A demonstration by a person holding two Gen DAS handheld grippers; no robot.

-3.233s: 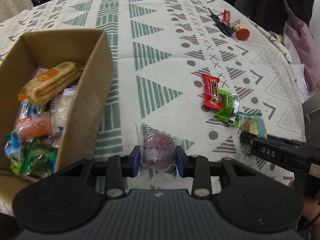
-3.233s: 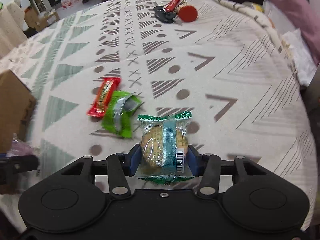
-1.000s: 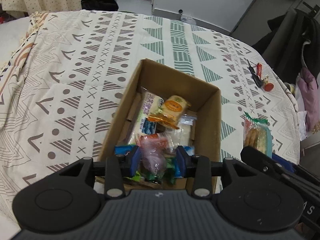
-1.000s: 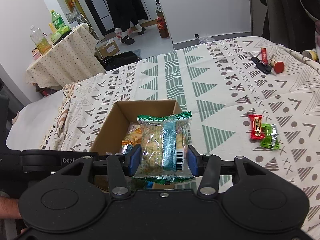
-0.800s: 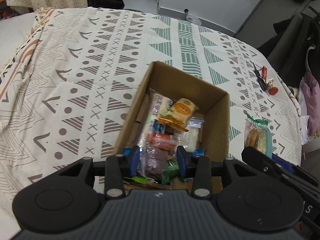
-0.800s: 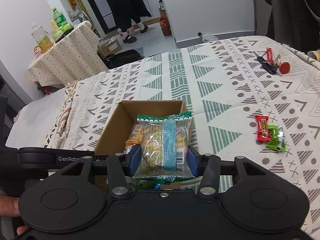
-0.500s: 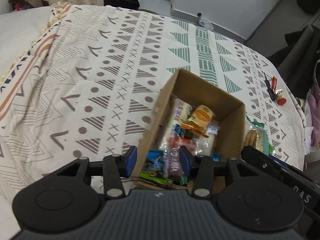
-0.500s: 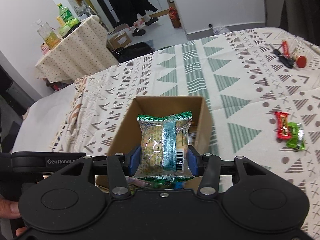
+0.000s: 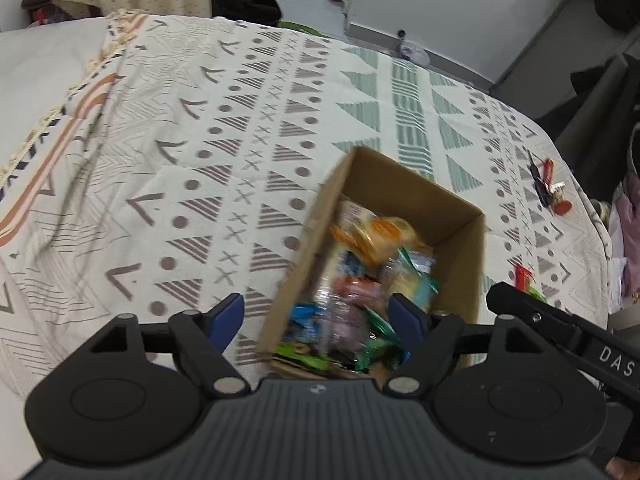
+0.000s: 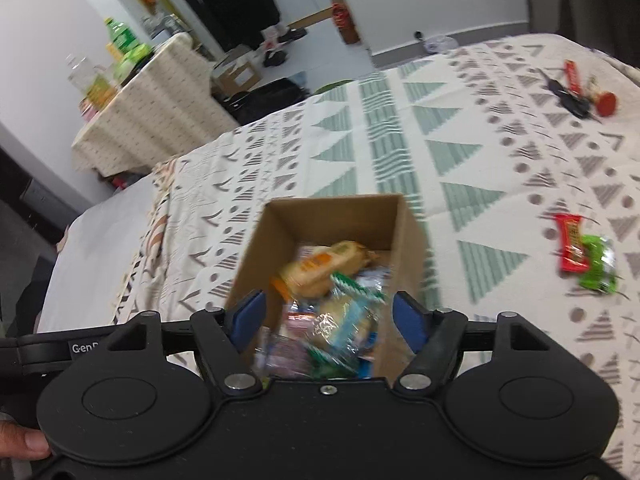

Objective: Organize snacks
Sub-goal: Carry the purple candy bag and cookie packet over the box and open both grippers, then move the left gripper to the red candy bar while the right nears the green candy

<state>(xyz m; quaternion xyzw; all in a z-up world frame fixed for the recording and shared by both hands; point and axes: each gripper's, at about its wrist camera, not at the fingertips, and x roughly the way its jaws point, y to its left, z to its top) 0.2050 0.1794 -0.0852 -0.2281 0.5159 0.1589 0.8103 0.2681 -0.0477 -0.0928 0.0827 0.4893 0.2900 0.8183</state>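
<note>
Fig.: both wrist views, snack sorting on a patterned cloth.

(a) L wrist view. My left gripper [image 9: 318, 314] hangs above the near end of the cardboard box [image 9: 460, 248], jaws spread wide, nothing between the blue pads [image 9: 226, 316]. The box is open-topped and packed w/ wrapped snacks, blurred here: an orange-labelled pack [image 9: 380, 234] toward the far wall, a purple-tinted packet [image 9: 344, 326] near the front, a green-edged cracker pack [image 9: 412, 280] beside it toward the right wall. The box rests on the tablecloth [image 9: 240, 140]. Part of my right gripper's body shows at the lower right, close to the box's right wall.

(b) R wrist view. My right gripper [image 10: 328, 318] is also held over the box [image 10: 408, 240], jaws wide apart, pads [image 10: 406, 318] gripping nothing. The cracker pack [image 10: 348, 318] w/ its teal stripe lies inside the box, below and between the pads, clear of both; motion-blurred, so can't tell if it has settled. The orange-labelled pack [image 10: 324, 266] sits behind it.

(c) Outside the box, well to its right on the cloth [image 10: 480, 152]: a red candy bar [image 10: 573, 248] and a green wrapper [image 10: 597, 266], touching each other. Farther back, a bunch of keys w/ red tags [image 10: 580, 92]. A thumb [image 10: 24, 444] shows at the lower left edge.
</note>
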